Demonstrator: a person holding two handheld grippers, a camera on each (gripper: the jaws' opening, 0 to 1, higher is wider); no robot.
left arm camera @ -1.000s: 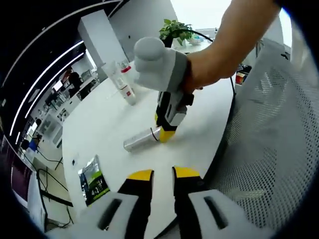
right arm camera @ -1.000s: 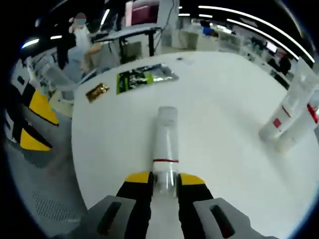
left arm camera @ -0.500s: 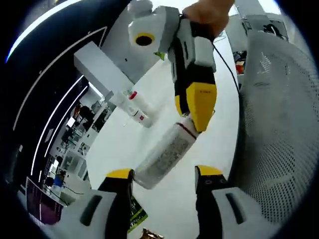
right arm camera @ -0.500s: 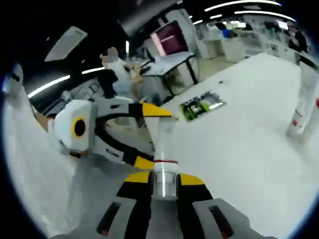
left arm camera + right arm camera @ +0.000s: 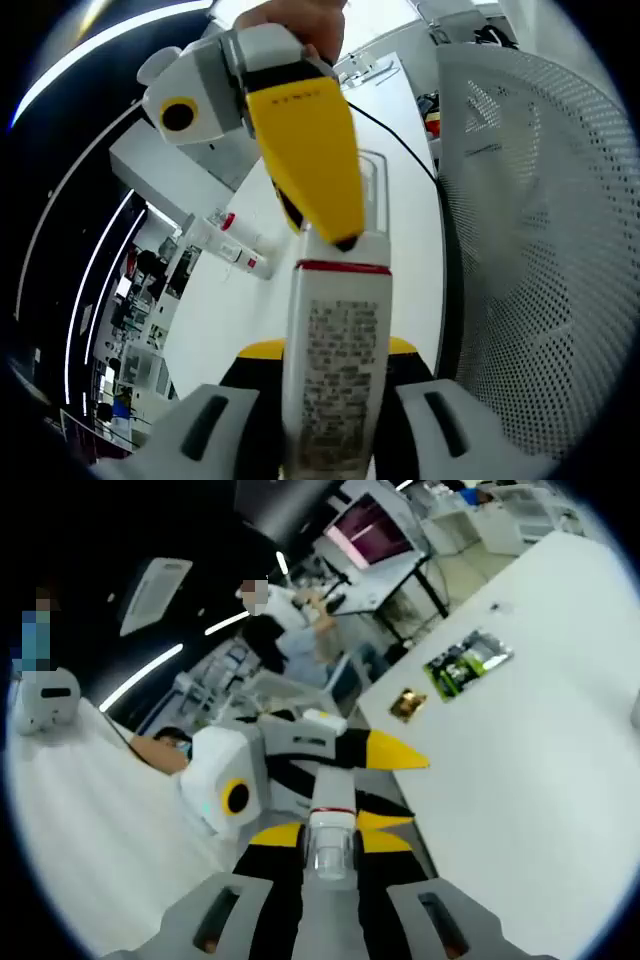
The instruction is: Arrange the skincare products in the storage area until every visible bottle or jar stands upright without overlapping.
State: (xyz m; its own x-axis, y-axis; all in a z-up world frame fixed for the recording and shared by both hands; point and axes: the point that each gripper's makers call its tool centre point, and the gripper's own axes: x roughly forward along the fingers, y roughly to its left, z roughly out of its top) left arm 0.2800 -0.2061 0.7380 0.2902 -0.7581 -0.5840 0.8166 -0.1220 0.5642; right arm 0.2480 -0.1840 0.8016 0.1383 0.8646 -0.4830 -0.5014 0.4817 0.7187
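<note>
A white skincare bottle (image 5: pixel 336 380) with a red band and a clear cap is held in the air between both grippers. My left gripper (image 5: pixel 335 350) is shut on its printed body, one jaw against each side. My right gripper (image 5: pixel 352 225) comes down from above, a person's hand on it, gripping the cap end. In the right gripper view, my right gripper (image 5: pixel 330 838) is shut on the clear cap (image 5: pixel 330 858), and the left gripper (image 5: pixel 385 785) clamps the white body (image 5: pixel 332 798) beyond it. Two more white bottles (image 5: pixel 232 246) with red marks stand on the white table (image 5: pixel 330 180).
A grey mesh chair back (image 5: pixel 540 260) stands close on the right of the left gripper view. On the white table (image 5: pixel 540 740) lie a green sachet (image 5: pixel 466 664) and a small gold sachet (image 5: pixel 408 705). People sit at desks behind.
The right gripper lifted the bottle off the table and brought it to the left gripper. The left jaws, wide open half a second ago, have closed on the bottle's body.
</note>
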